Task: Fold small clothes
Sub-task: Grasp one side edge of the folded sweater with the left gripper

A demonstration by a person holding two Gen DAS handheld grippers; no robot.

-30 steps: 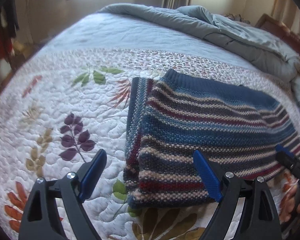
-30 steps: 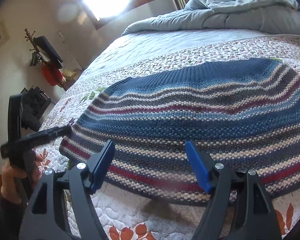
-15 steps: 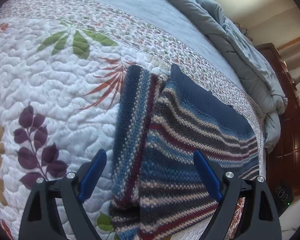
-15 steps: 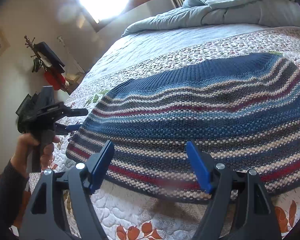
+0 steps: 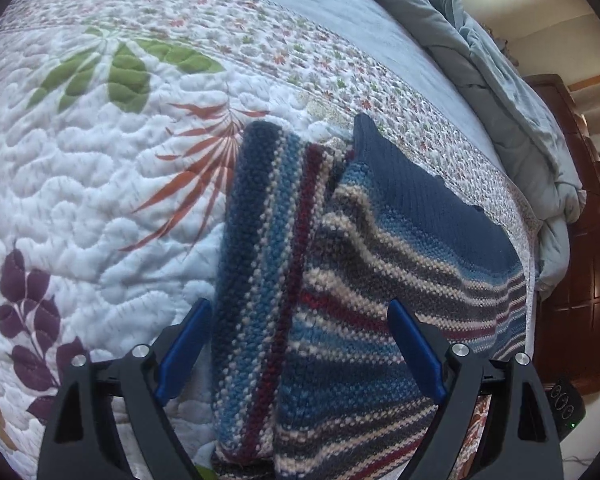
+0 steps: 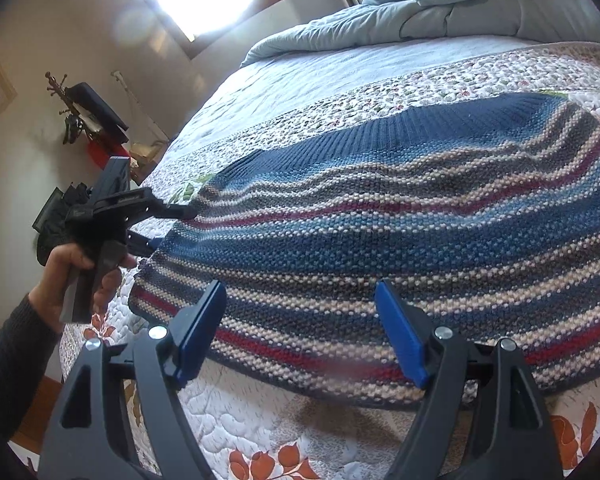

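Facing a striped sweater (image 6: pixel 400 220) flat on the floral quilt (image 5: pixel 100 180), near the bed's front edge, with 1 sleeve strip (image 5: pixel 260 240) already turned in along its left end. Seen from the right wrist, long axis running side to side, blue ribbed band on the far side, striped hem on the near side.

Left gripper (image 5: pixel 298 308): spread wide, gripping nothing, pointed steeply down over the sweater's short left end. 1 fingertip over bare quilt just beside the turned-in strip, the other over the striped body, so the strip and the fold line sit between the 2. From the right wrist view, the same tool in the person's hand (image 6: pixel 80 264) at that end, tips at the sweater's edge; cannot tell whether touching.

Right gripper (image 6: pixel 300 286): jaws apart and just now opening wider, above the near hem about midway along, nothing pinched, cloth below the gap only.

Judged: left gripper nearer the short end, right nearer the long hem. Likely next: pinching the left end and carrying it over along the long axis, with the right gripper pinning or lifting the hem. Risk: loose knit sagging and the tucked strip sliding out.
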